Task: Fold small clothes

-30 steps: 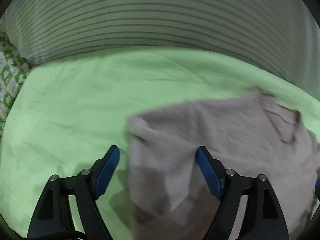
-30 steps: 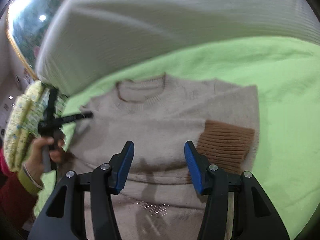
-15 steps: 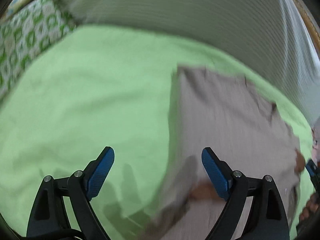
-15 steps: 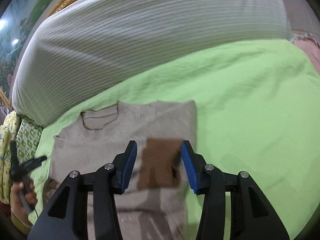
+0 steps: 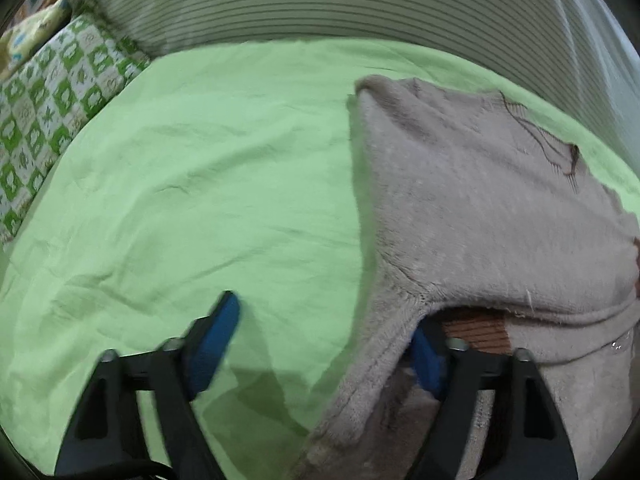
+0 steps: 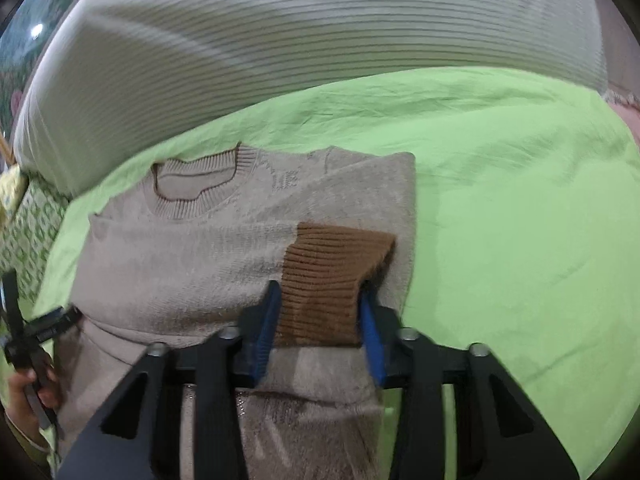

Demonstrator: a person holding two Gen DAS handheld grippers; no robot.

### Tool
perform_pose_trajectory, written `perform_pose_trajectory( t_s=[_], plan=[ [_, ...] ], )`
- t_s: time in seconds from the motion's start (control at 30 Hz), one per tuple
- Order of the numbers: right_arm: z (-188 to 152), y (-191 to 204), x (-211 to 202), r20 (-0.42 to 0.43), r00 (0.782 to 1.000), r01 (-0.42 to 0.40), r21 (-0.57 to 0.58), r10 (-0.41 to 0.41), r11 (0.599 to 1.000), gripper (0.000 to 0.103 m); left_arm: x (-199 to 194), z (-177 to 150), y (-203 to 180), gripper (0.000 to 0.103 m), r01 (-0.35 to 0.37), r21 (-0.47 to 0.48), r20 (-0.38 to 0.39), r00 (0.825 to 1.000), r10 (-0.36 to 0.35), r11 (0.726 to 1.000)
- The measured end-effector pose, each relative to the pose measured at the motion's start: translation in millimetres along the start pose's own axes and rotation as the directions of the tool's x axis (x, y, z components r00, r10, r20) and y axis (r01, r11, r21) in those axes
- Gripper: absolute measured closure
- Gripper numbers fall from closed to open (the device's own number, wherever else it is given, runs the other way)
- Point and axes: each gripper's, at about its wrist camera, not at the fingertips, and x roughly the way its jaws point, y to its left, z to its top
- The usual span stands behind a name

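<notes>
A small beige knit sweater (image 6: 192, 256) lies on the green bedsheet (image 6: 520, 208), both sleeves folded in over its body. Its brown ribbed cuff (image 6: 332, 280) lies on the body. My right gripper (image 6: 318, 316) is open, its blue pads on either side of this cuff. In the left wrist view the sweater (image 5: 480, 208) fills the right half. My left gripper (image 5: 324, 340) is open at the sweater's left edge; the folded sleeve drapes over its right finger, and the second brown cuff (image 5: 476, 330) shows beneath. The left gripper (image 6: 28, 332) also shows in the right wrist view.
A striped white bolster (image 6: 300, 52) runs along the far side of the bed. A green-and-white patterned pillow (image 5: 52, 92) lies at the far left. Pink fabric (image 6: 628, 116) shows at the right edge. Bare sheet lies left and right of the sweater.
The right gripper has moved in low over the sweater, its pads now flanking the brown cuff. The left gripper has shifted right, so its right finger sits under the sweater's left sleeve fold.
</notes>
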Motion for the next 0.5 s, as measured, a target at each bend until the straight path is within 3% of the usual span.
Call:
perform_pose_trajectory(
  t_s=[0.13,0.2,0.27,0.4,0.5],
  plan=[
    [6,10,-25,0.066,0.993,-0.094,-0.020,0.095,0.995,0.097,-4,1,8,0.068,0.074,-0.023,-0.006,0.997,-0.075,0.997],
    [4,14,-39,0.097,0.990,-0.101,-0.035,0.104,0.994,0.097,-7,-4,7,0.073,0.088,-0.025,0.007,0.996,-0.088,0.996],
    [1,10,-34,0.074,0.994,-0.075,-0.037,0.078,0.997,0.097,-7,-10,12,0.073,0.111,-0.070,0.012,0.994,-0.110,0.991],
    [-11,-18,5,-0.071,0.997,-0.021,0.032,0.024,0.999,0.096,-7,-14,28,0.070,0.175,-0.133,0.015,0.985,-0.174,0.976],
    [-16,-28,-1,-0.039,0.997,-0.057,0.100,0.061,0.993,0.091,-11,-15,27,0.064,0.151,-0.095,-0.005,0.988,-0.152,0.984]
  ],
)
